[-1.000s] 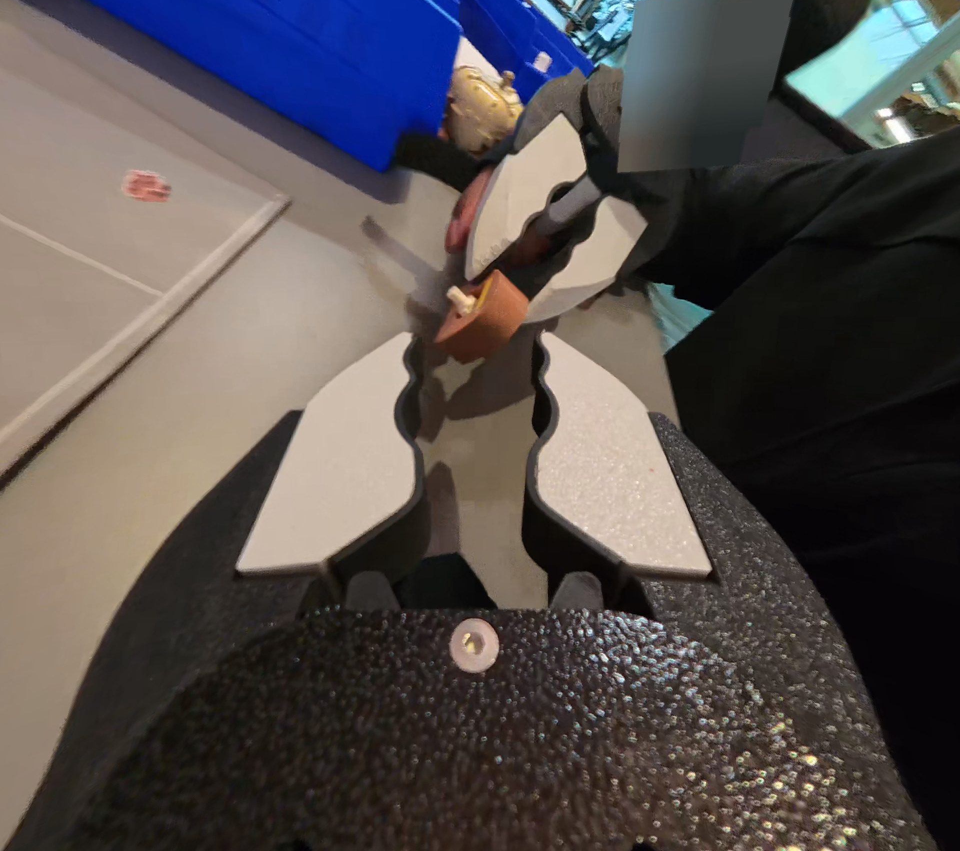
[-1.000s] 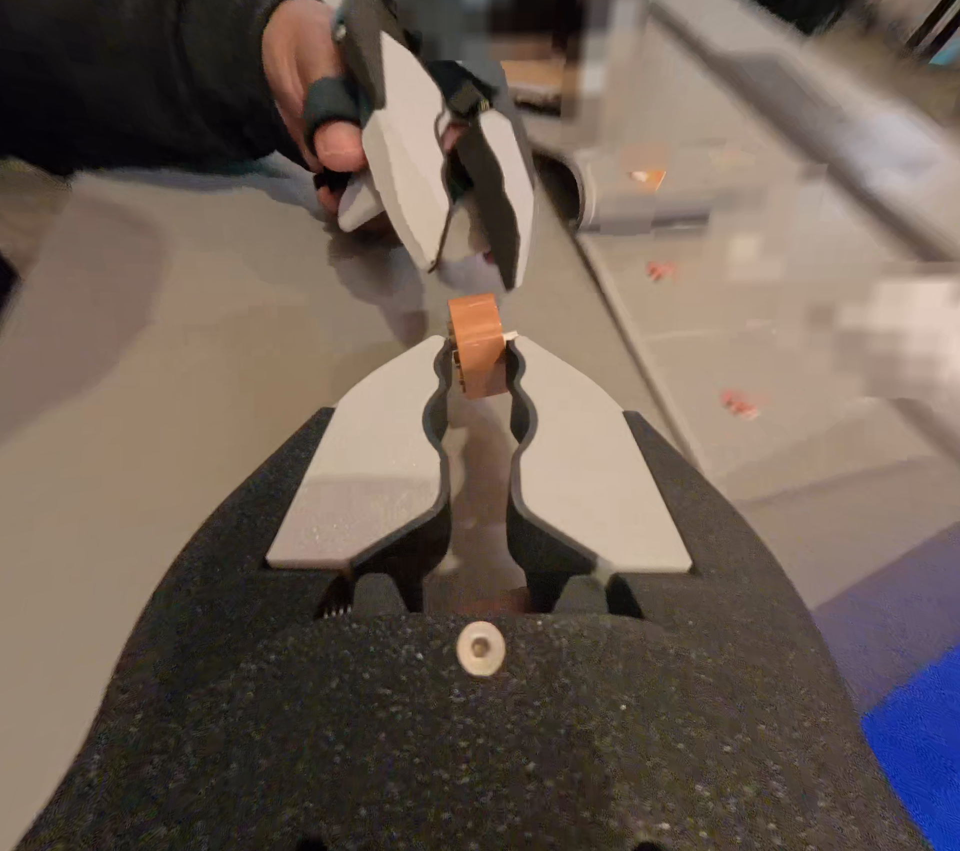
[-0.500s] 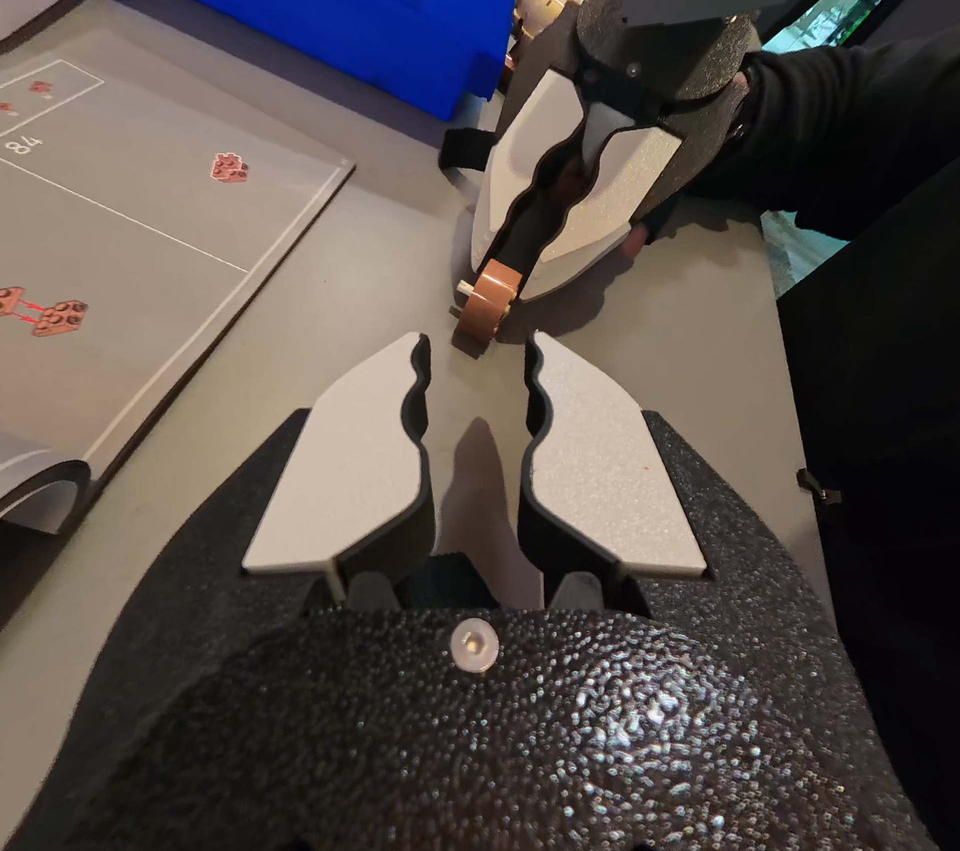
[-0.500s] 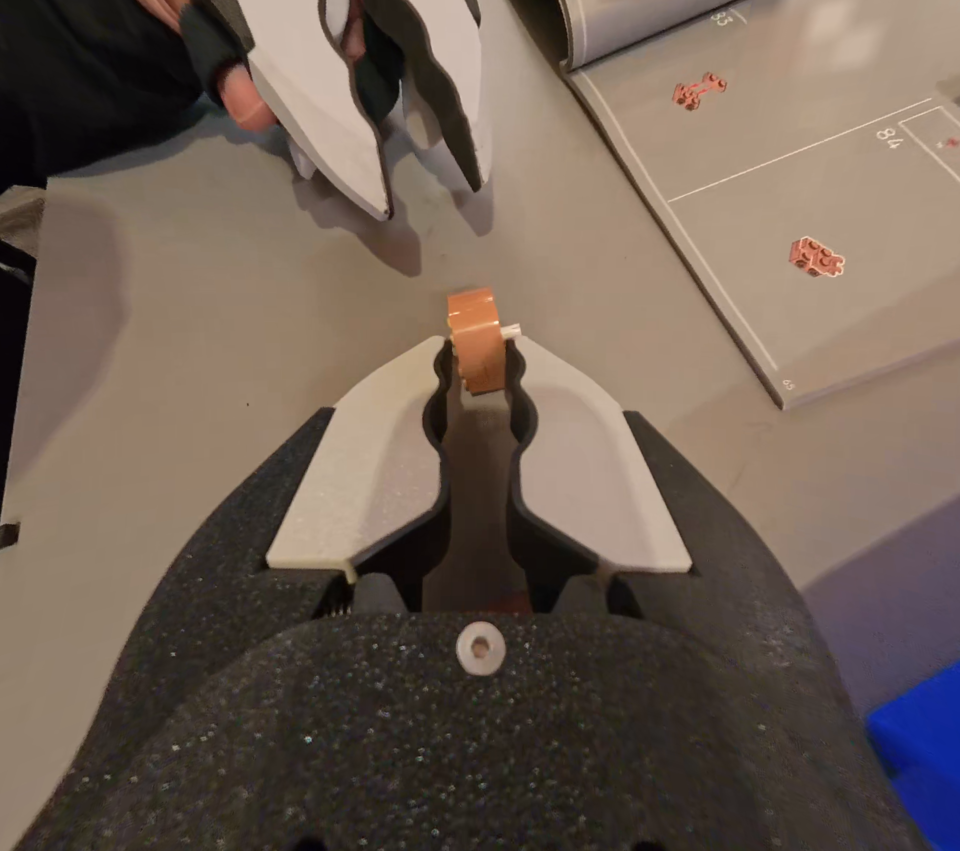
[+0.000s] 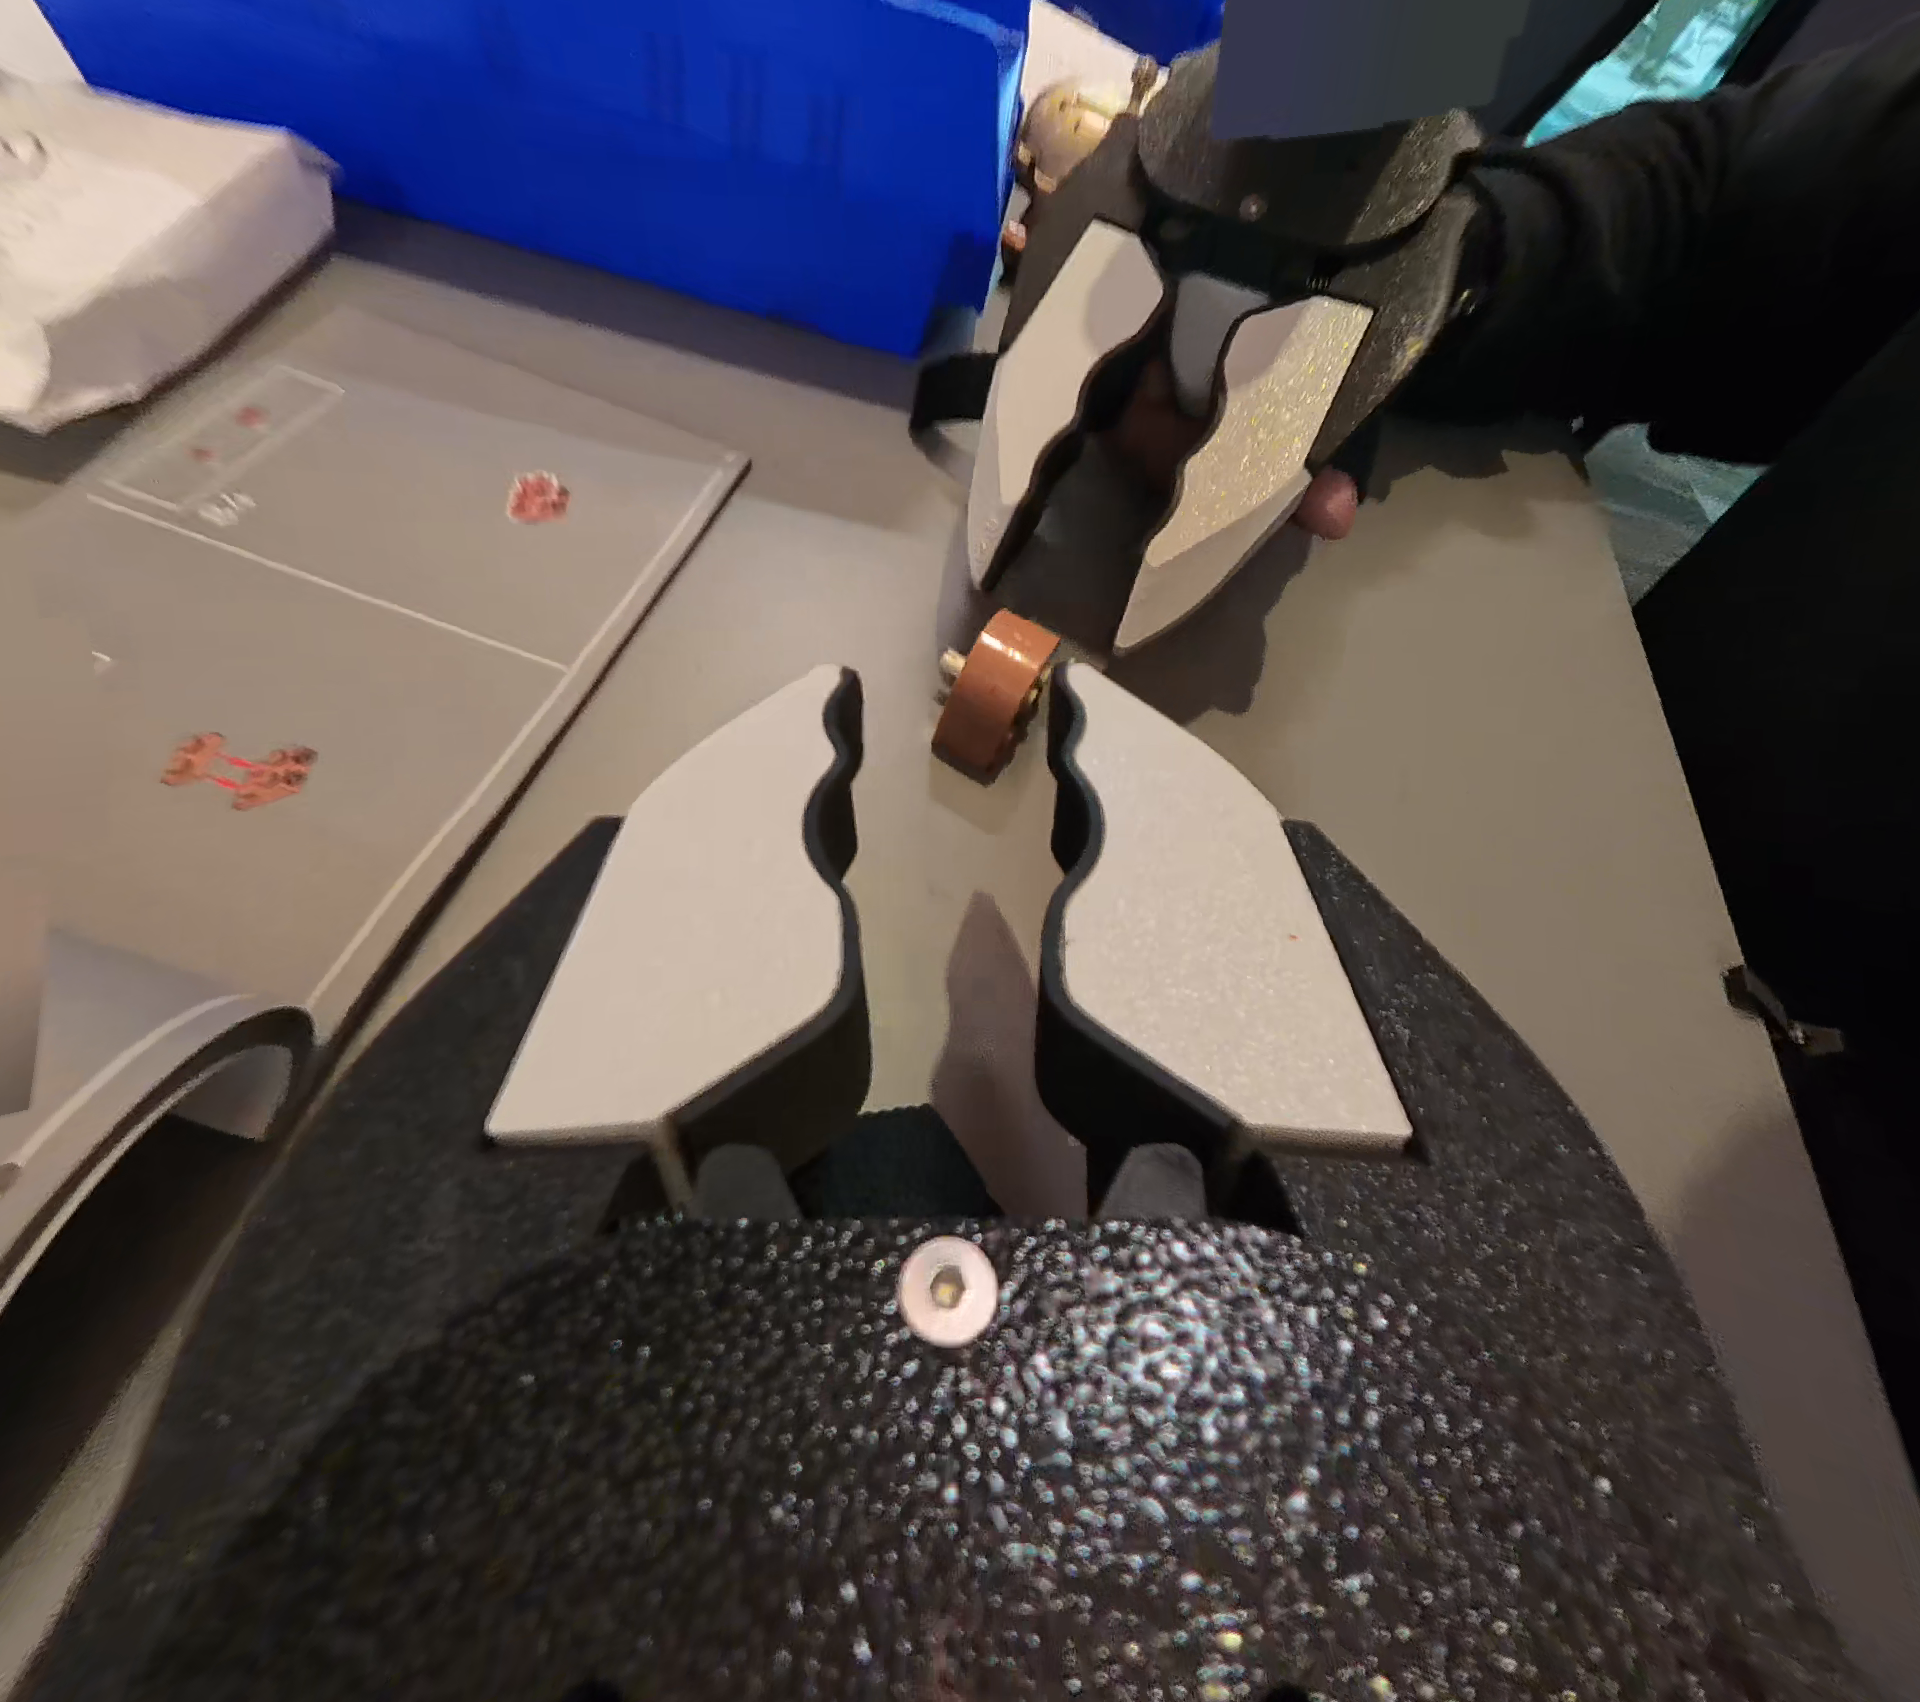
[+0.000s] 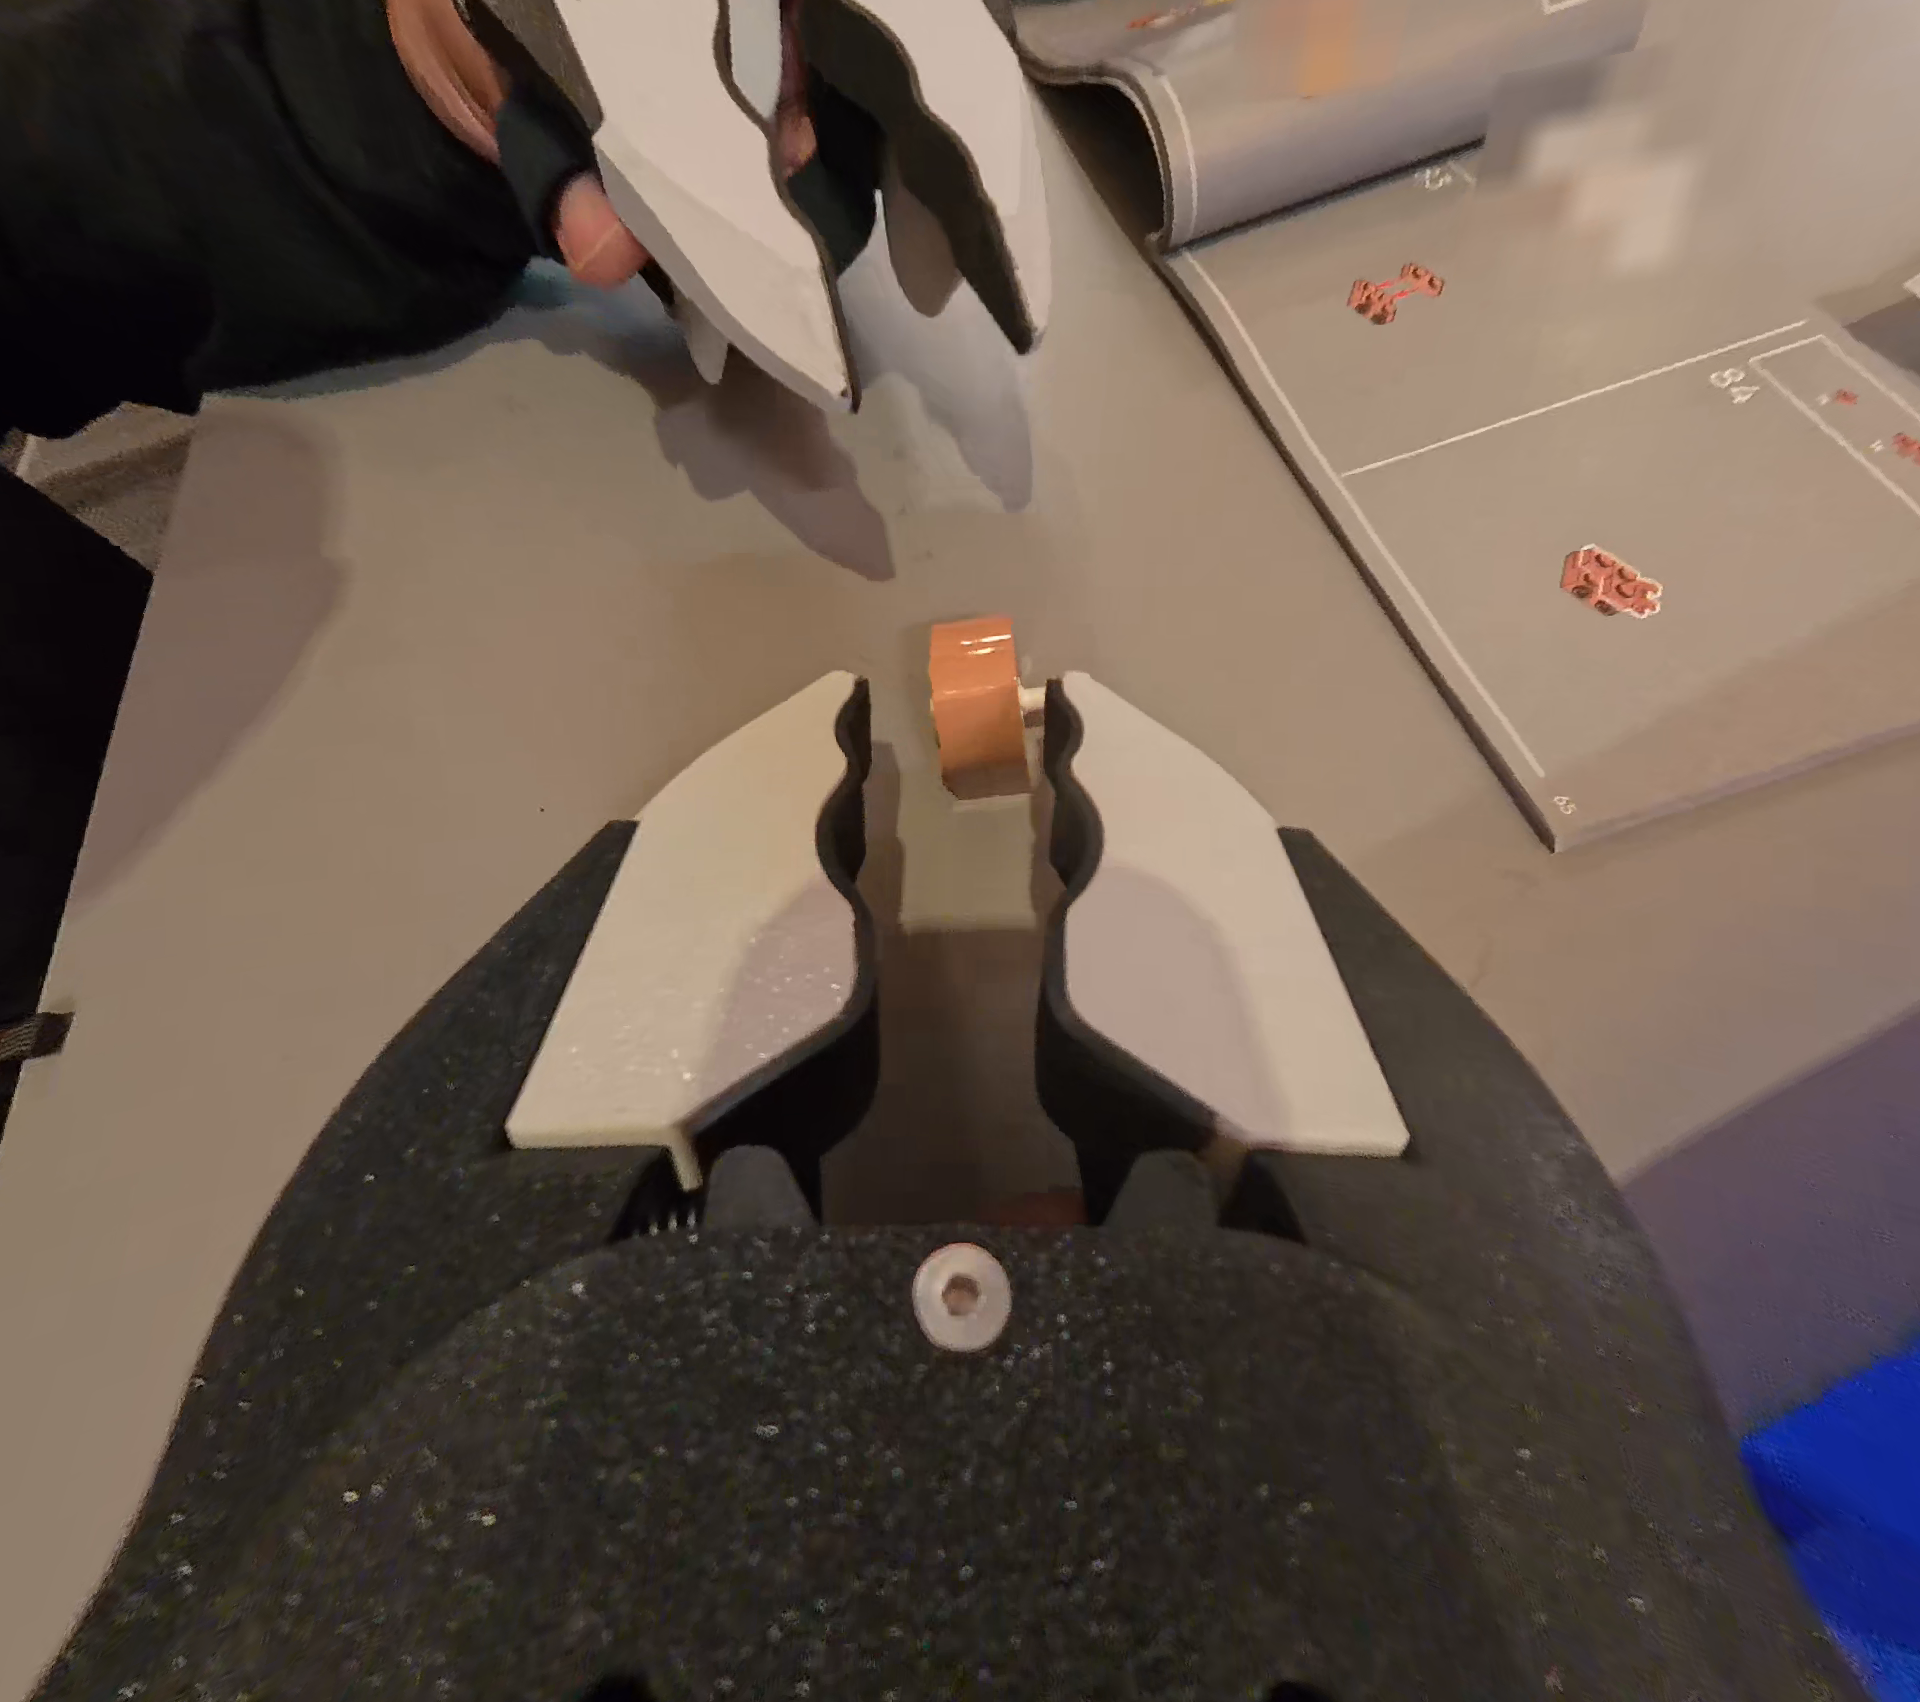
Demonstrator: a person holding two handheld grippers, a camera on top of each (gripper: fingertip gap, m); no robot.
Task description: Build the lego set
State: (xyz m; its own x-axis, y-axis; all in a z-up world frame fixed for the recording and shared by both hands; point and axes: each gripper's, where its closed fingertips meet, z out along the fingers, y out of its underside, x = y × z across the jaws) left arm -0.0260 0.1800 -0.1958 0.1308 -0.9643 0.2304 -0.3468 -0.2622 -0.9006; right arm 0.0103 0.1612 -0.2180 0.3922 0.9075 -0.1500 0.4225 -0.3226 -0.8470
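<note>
Grey table [image 6: 436, 717] carries a brown wheel [image 6: 977, 707], loose between the right gripper's [image 6: 951, 691] parted fingers; left gripper [image 5: 951, 686] gapes, unladen.

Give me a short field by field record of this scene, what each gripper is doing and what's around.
Left gripper: open, holds nothing
Right gripper: open, holds nothing
Small brown round plastic piece with a white peg: stands on the grey table, between both grippers' fingertips
Open grey instruction booklet: on table beside
Blue plastic bins: behind
</note>
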